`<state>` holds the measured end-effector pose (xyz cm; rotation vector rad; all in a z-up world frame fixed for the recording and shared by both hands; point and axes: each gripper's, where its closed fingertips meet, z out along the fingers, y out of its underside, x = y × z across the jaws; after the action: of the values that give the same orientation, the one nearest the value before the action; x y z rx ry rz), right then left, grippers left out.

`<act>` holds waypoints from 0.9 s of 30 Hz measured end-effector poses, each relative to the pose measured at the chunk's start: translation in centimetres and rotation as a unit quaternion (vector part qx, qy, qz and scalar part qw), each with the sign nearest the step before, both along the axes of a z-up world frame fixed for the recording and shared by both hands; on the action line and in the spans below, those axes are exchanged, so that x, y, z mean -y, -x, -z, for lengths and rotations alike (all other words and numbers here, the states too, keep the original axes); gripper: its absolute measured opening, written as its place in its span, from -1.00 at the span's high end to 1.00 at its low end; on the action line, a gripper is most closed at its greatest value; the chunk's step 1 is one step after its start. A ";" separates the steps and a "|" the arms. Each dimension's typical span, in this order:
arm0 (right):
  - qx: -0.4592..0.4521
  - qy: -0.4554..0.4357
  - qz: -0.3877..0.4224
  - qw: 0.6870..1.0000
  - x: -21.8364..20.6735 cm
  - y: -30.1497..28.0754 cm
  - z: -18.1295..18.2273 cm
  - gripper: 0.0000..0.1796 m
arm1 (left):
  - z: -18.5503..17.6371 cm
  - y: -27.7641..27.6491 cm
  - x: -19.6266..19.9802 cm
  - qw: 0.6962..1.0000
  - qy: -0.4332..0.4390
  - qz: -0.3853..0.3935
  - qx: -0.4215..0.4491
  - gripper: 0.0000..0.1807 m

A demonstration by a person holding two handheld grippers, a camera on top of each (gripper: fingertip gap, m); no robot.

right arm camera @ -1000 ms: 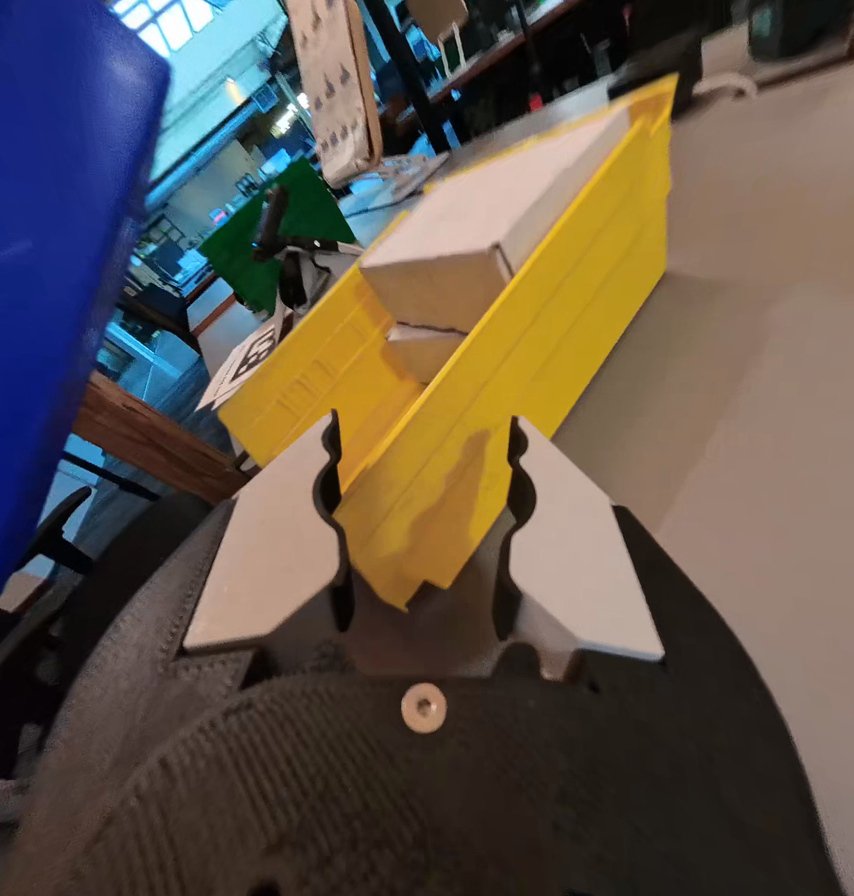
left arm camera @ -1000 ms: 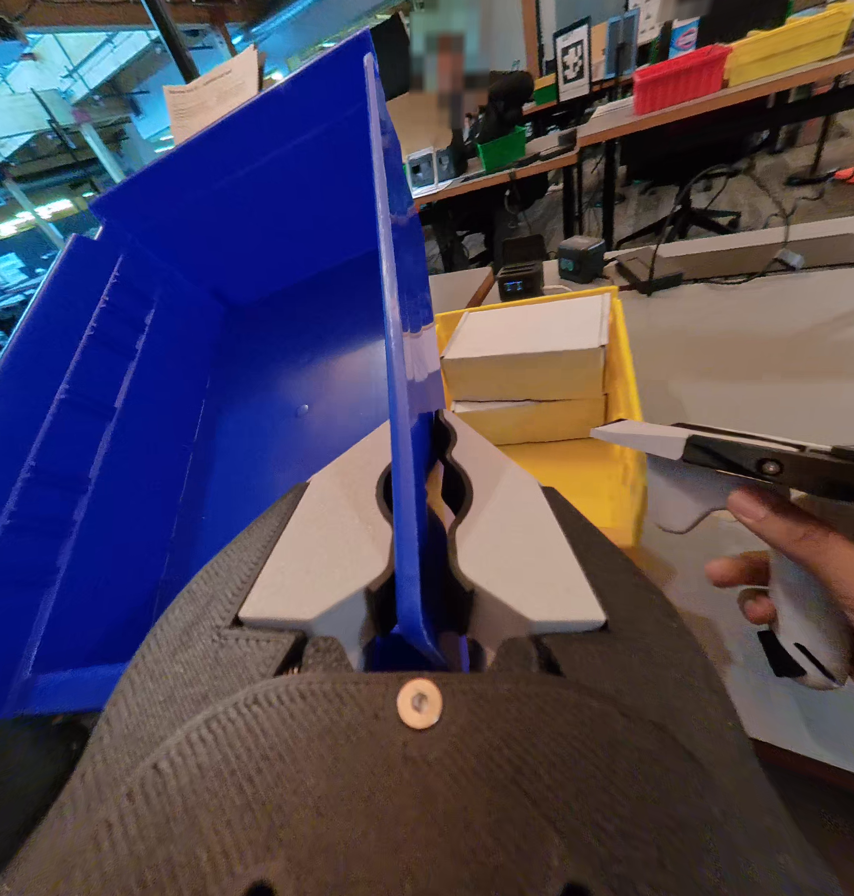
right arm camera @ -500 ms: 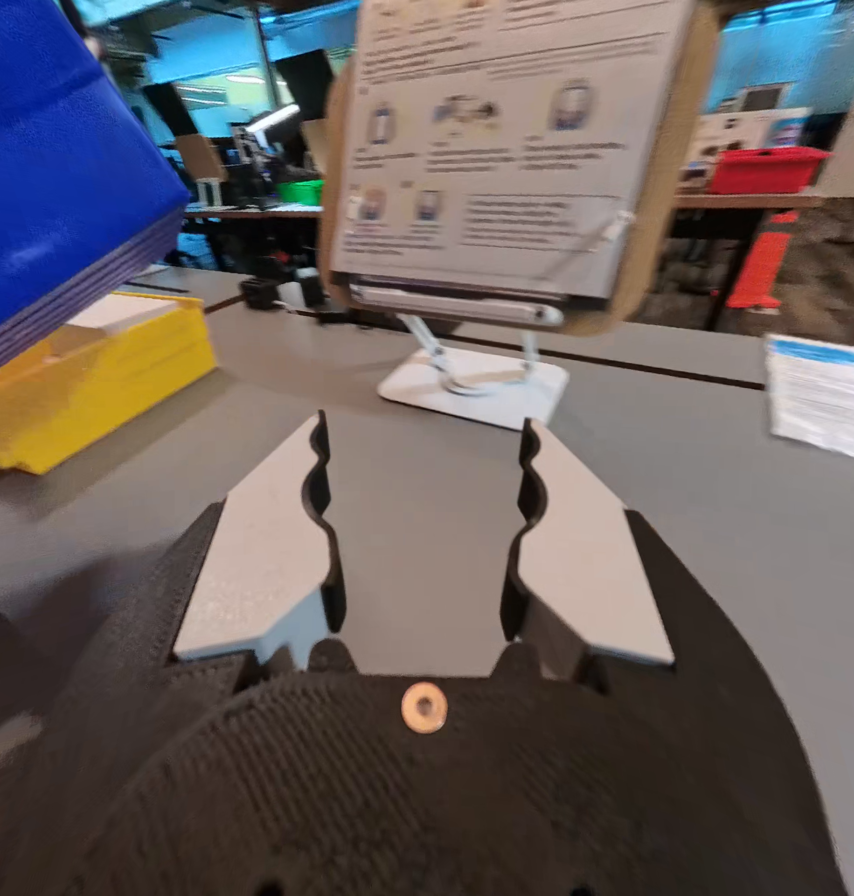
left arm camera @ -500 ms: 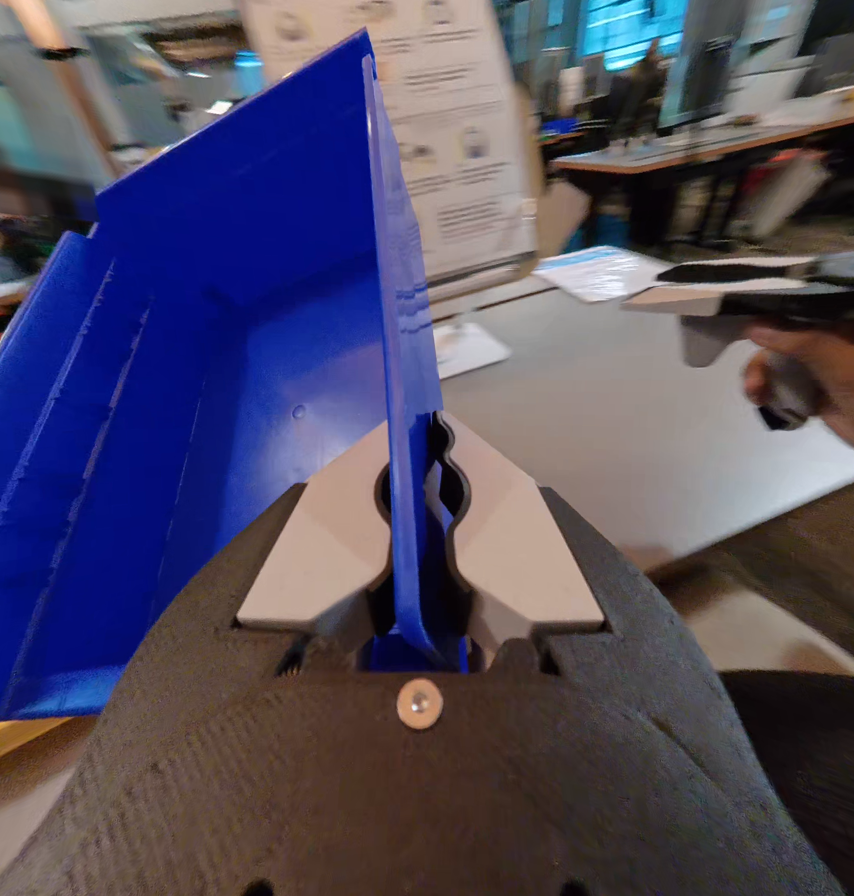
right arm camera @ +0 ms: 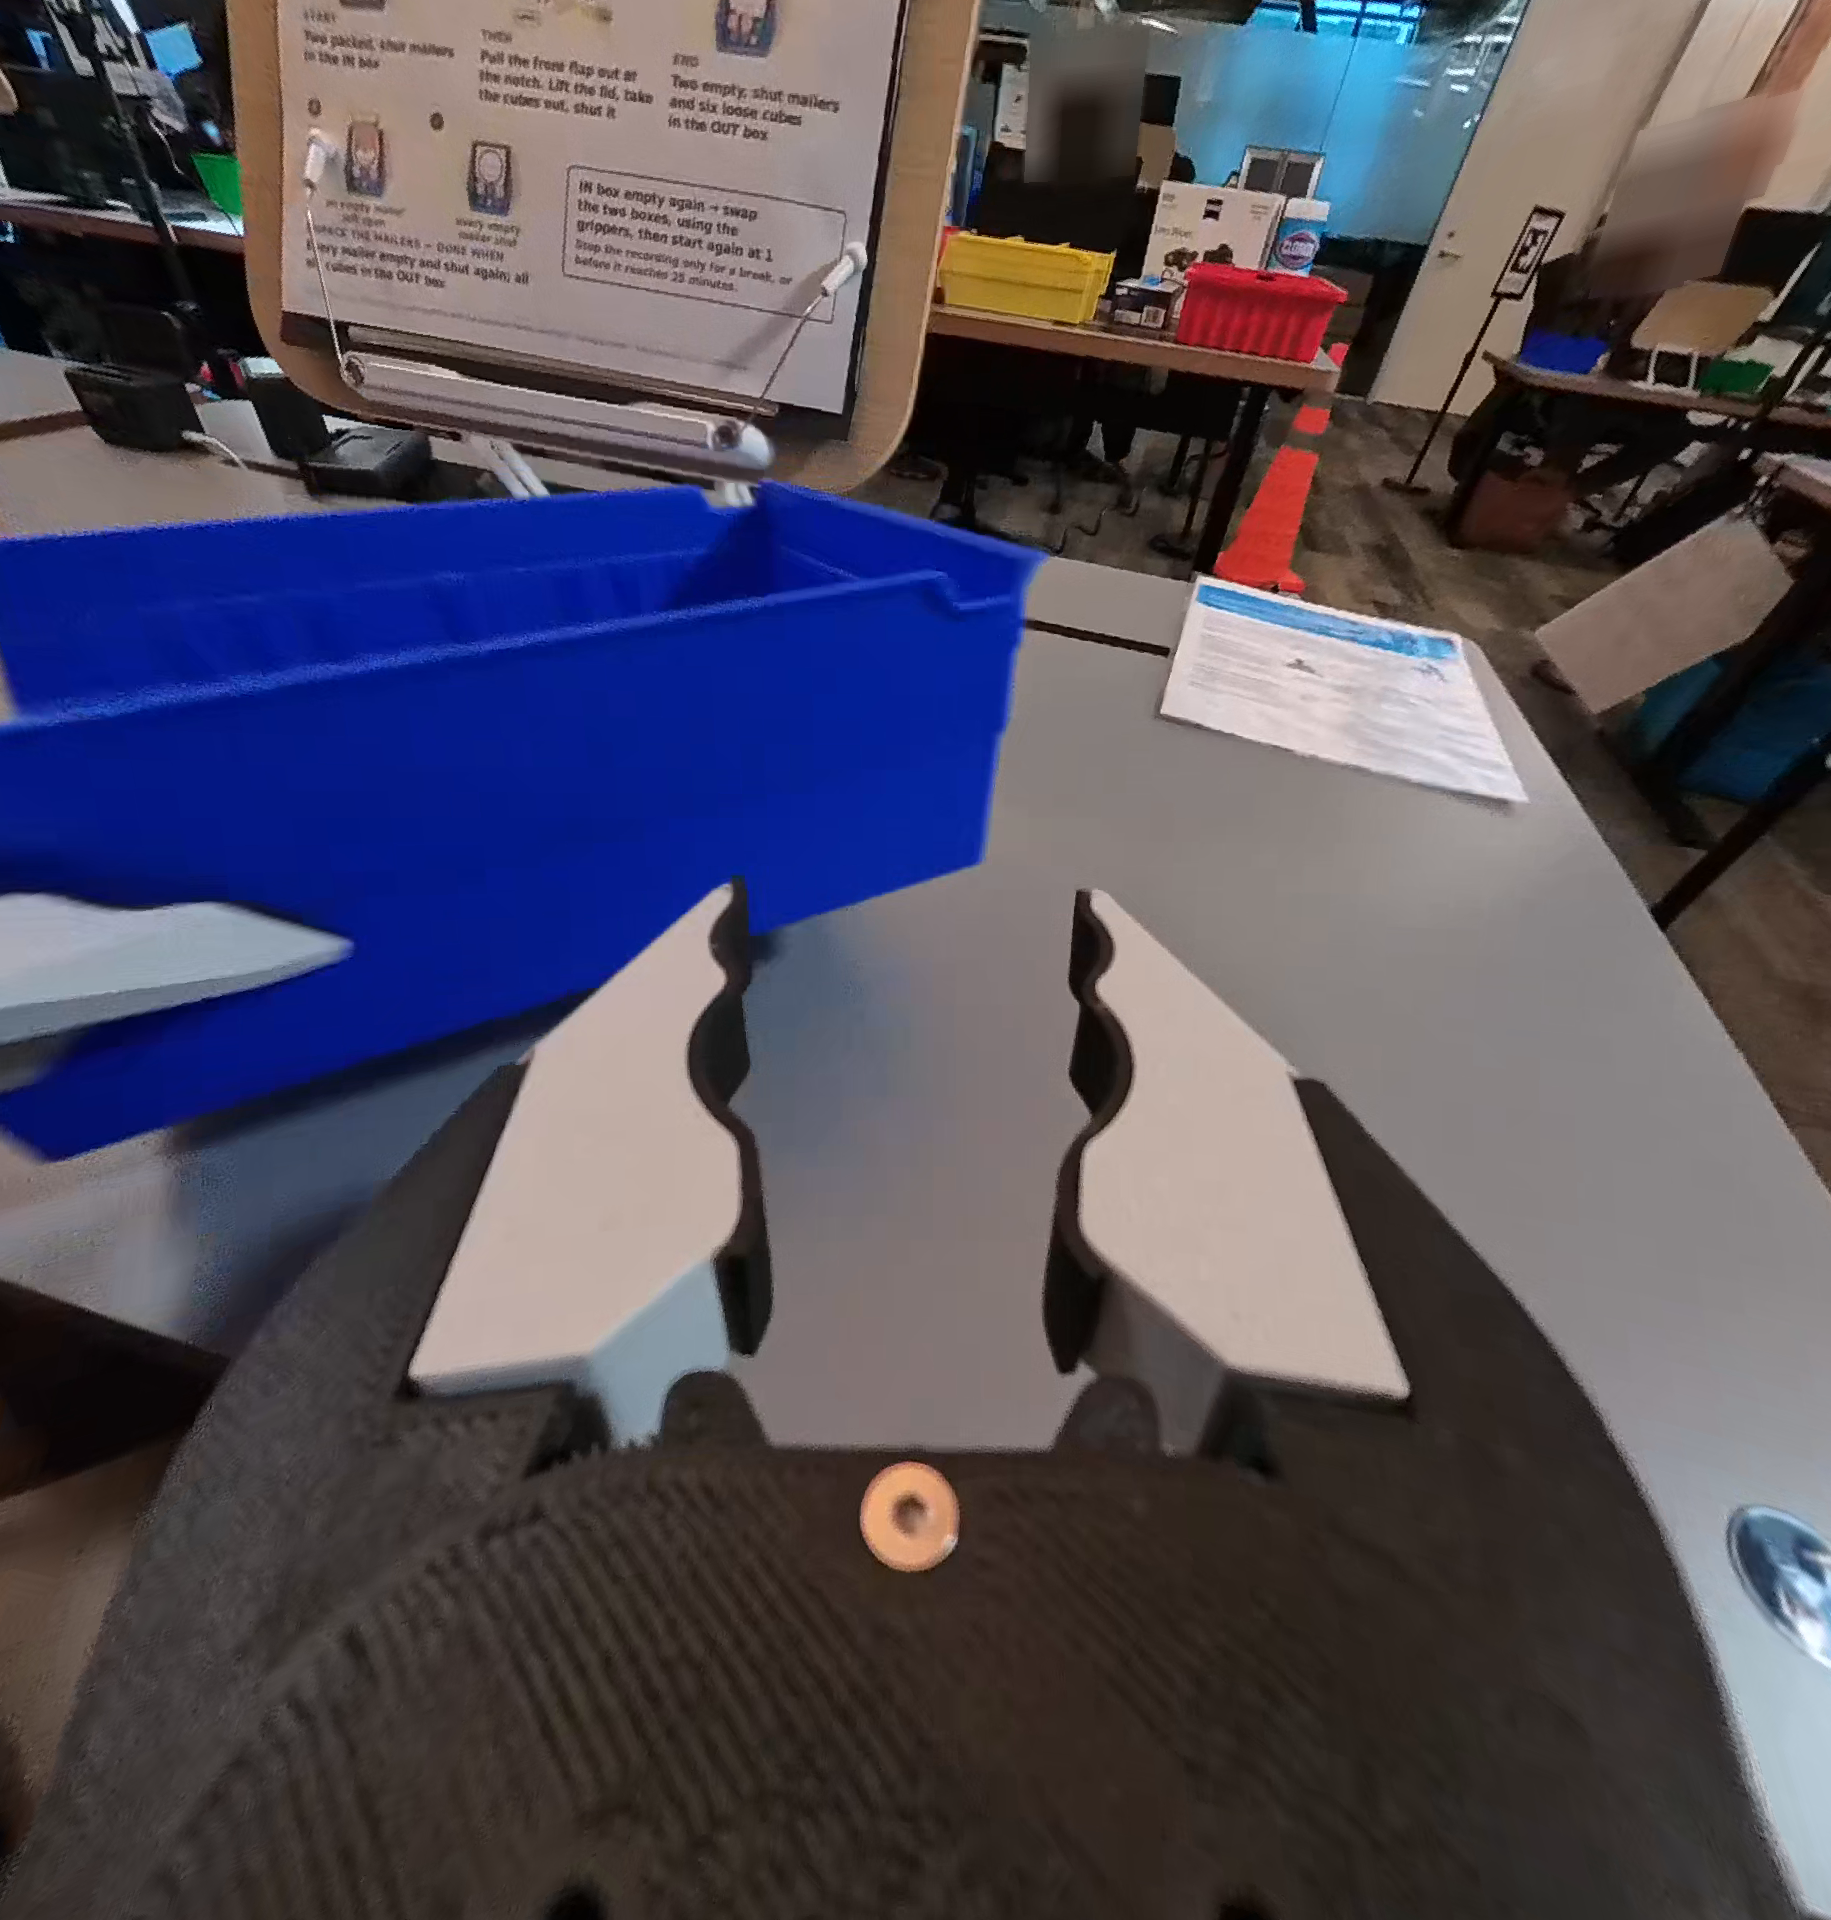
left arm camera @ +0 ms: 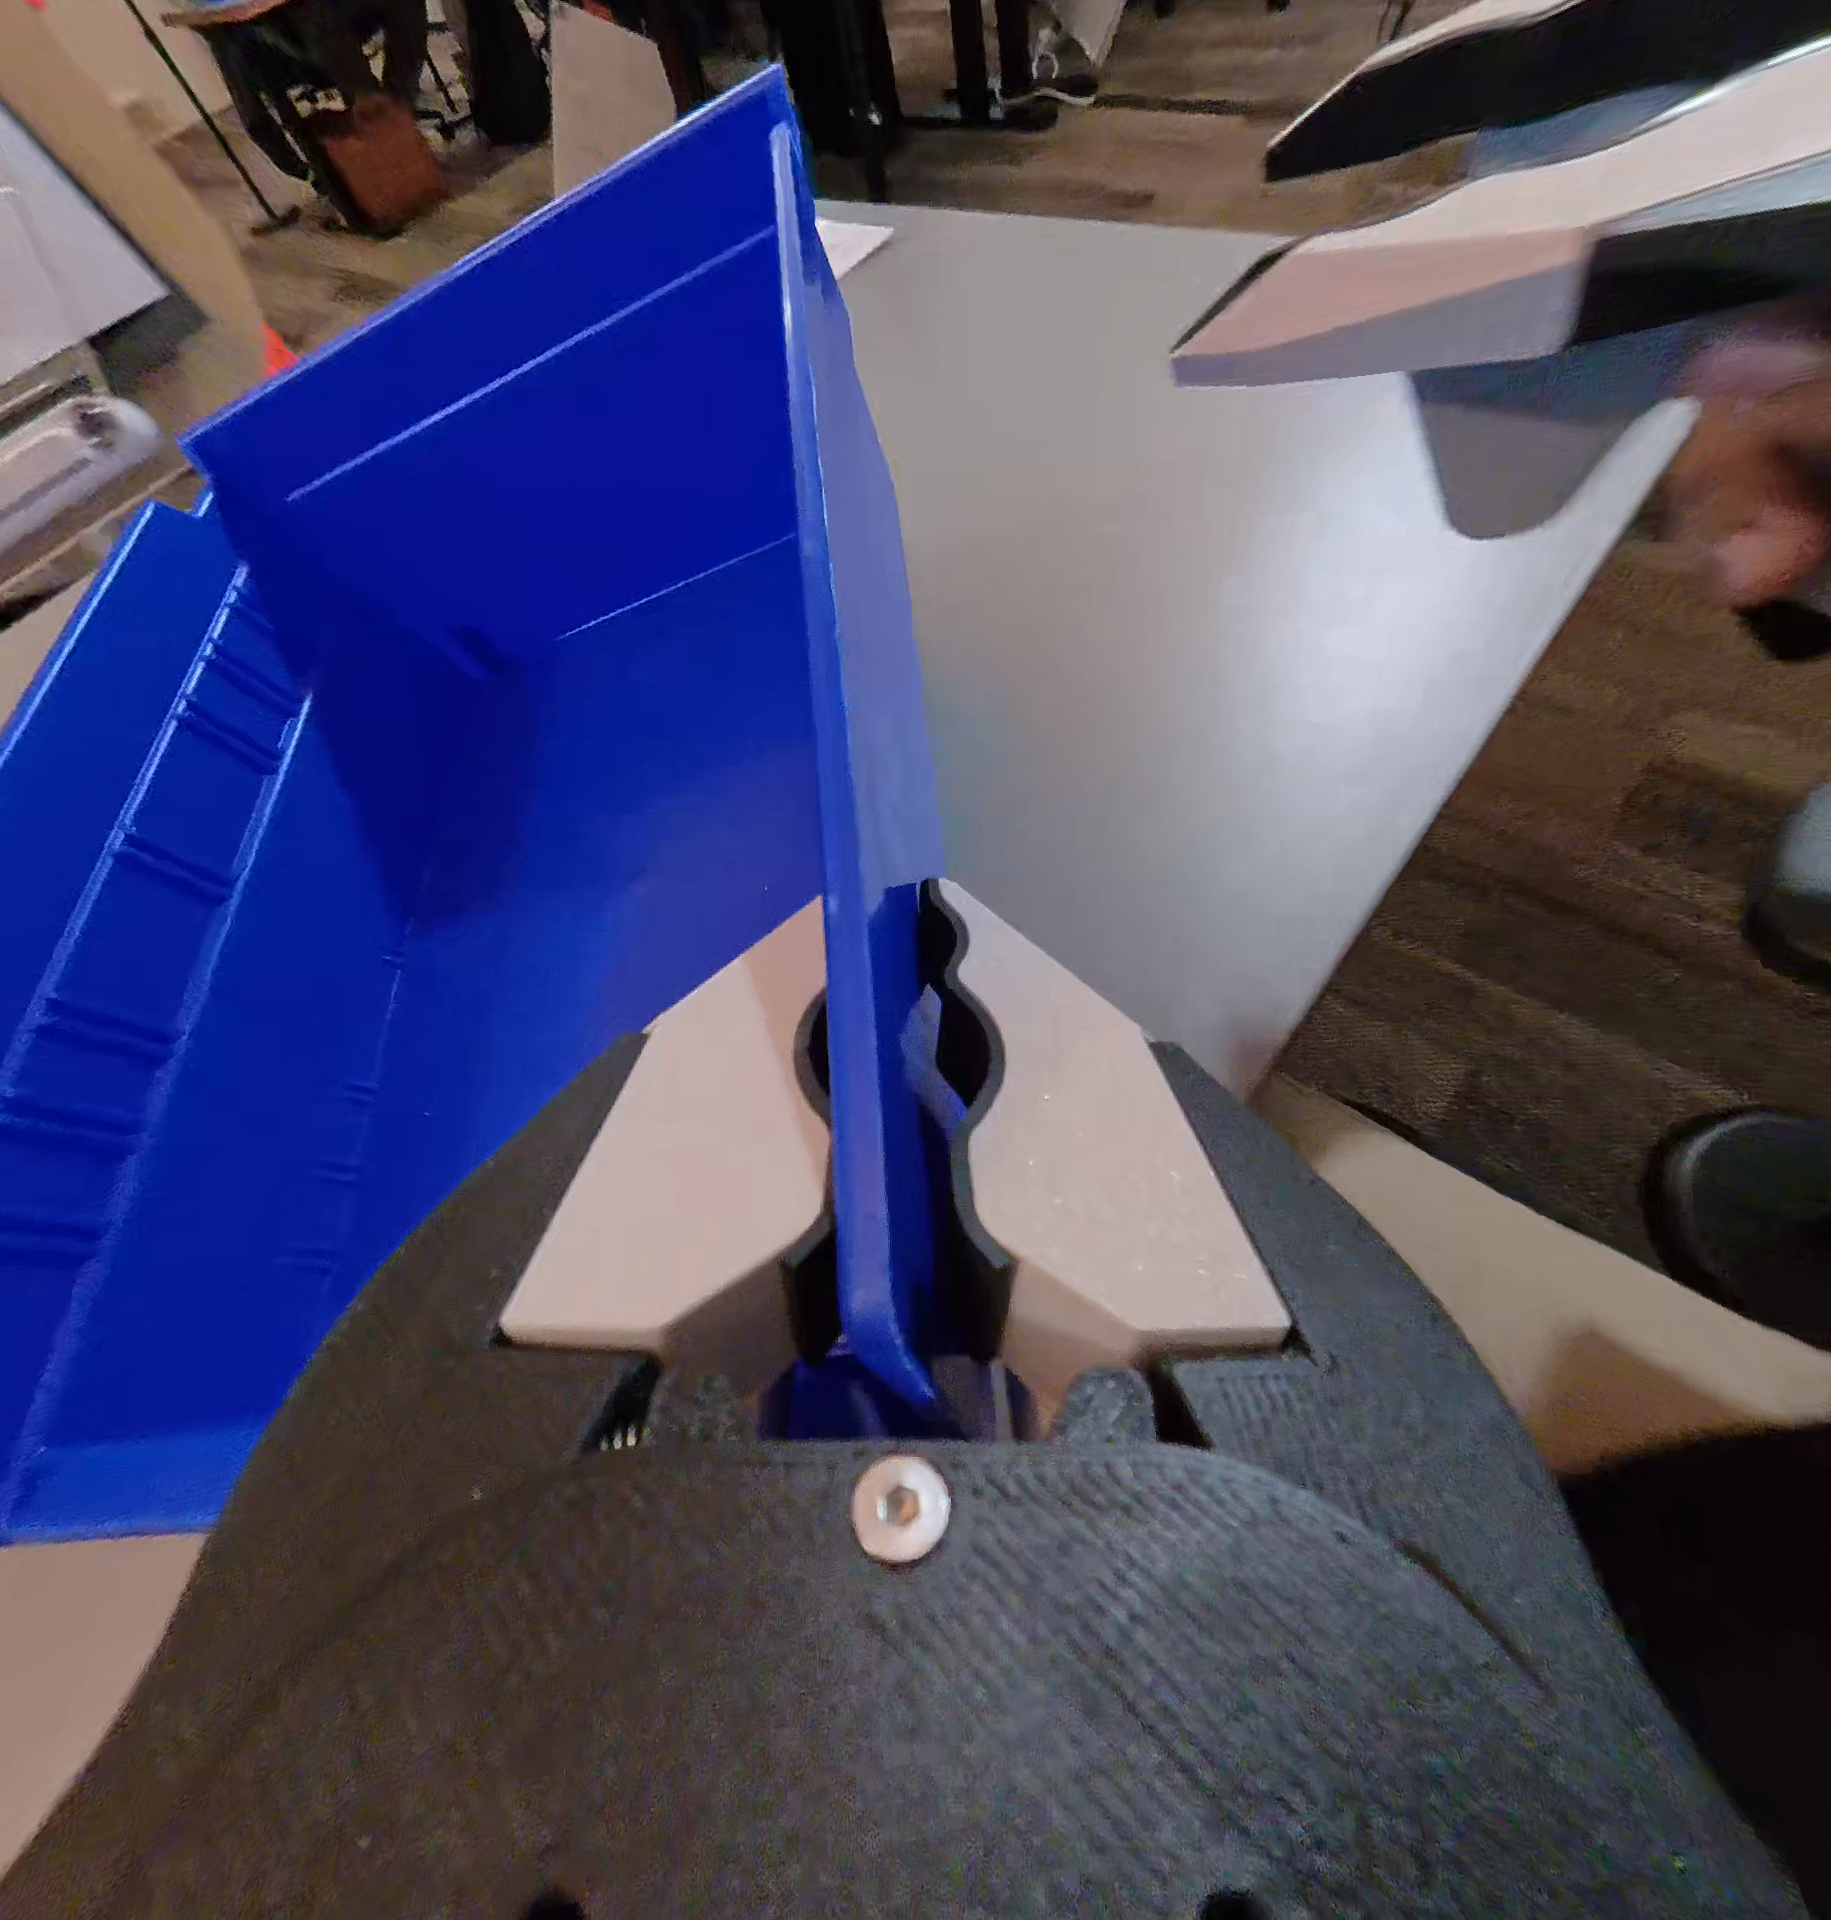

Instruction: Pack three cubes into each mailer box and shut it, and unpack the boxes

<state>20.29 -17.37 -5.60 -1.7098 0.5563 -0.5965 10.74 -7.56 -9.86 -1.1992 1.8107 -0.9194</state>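
Mailer boxes out of view; left gripper point(left arm camera: 895, 1091) clamps blue bin point(left arm camera: 391, 748) wall, right gripper point(right arm camera: 906, 1122) open, idle. Next: likely set bin on table point(right arm camera: 1254, 987).

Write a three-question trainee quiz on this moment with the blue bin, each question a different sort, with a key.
1. True or false: the left gripper is shut on a side wall of the blue bin.
2. Multiple choice: the right gripper is (A) shut on the bin, (B) open and holding nothing, (C) shut on a sheet of paper.
3. Fill in: seen from the left wrist view, the inside of the bin is ____.

Key: 1 true. 2 B; its jaws stand apart over the grey table. 3 empty.
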 end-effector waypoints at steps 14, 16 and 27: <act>-0.109 -0.057 0.040 0.992 5.8 0.0 2.8 0.35 | 4.0 -15.8 10.7 0.988 0.134 0.051 -0.063 0.55; -0.096 -0.054 0.065 0.992 7.4 -0.8 2.5 0.34 | 3.3 -15.2 11.5 0.980 0.171 0.062 -0.084 0.50; -0.130 -0.044 0.041 0.990 -0.7 -0.6 4.9 0.15 | 1.7 -3.8 -6.1 0.982 0.185 -0.021 0.001 0.30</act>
<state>20.85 -16.71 -10.51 -1.6978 0.8289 -0.4030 14.53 -1.48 -11.60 -1.4549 1.6489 -1.2705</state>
